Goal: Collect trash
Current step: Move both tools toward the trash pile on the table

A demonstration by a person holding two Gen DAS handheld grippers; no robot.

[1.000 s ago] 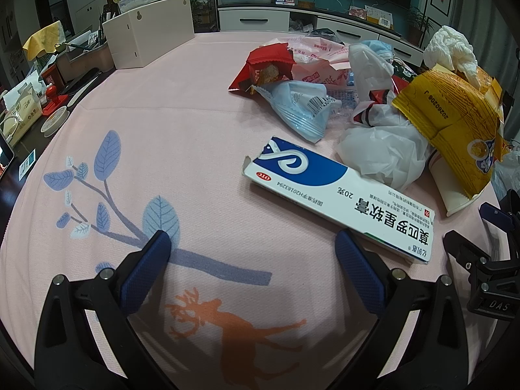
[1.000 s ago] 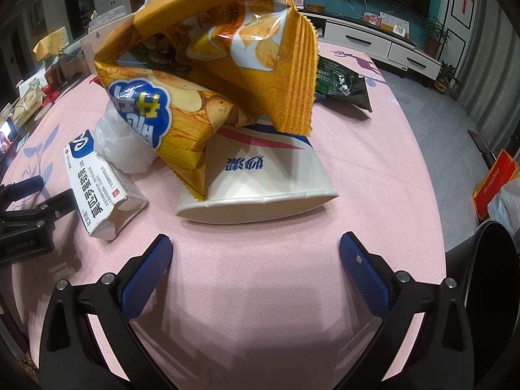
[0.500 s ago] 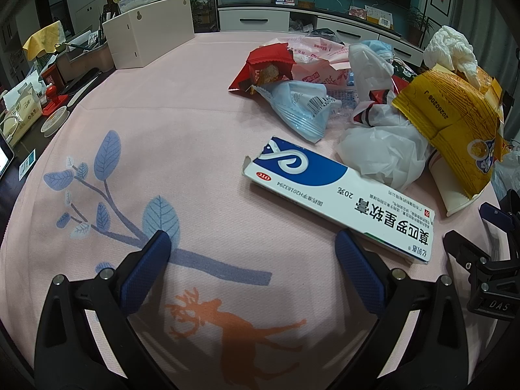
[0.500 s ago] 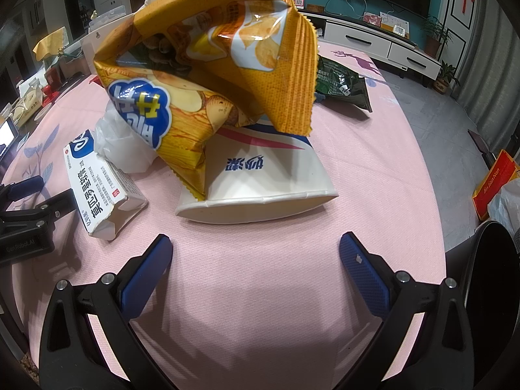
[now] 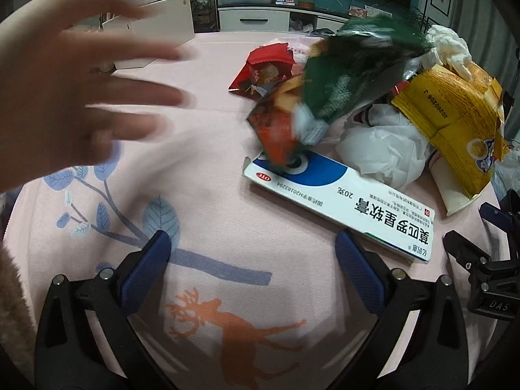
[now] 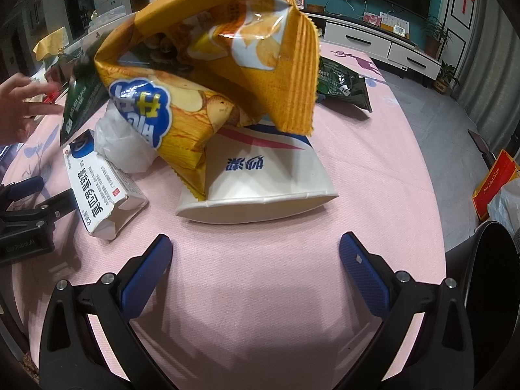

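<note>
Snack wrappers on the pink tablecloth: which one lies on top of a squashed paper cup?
The yellow chip bag: it sits on the flattened white cup, whereas the red wrapper lies further back.

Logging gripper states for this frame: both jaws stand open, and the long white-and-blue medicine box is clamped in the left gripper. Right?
Not quite. The left wrist view shows the long white-and-blue medicine box lying free on the pink tablecloth, ahead of the left gripper. Both jaws do stand open; the right gripper is empty too.

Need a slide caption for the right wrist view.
Open right gripper faces a yellow chip bag draped over a flattened paper cup on the pink tablecloth.
</note>
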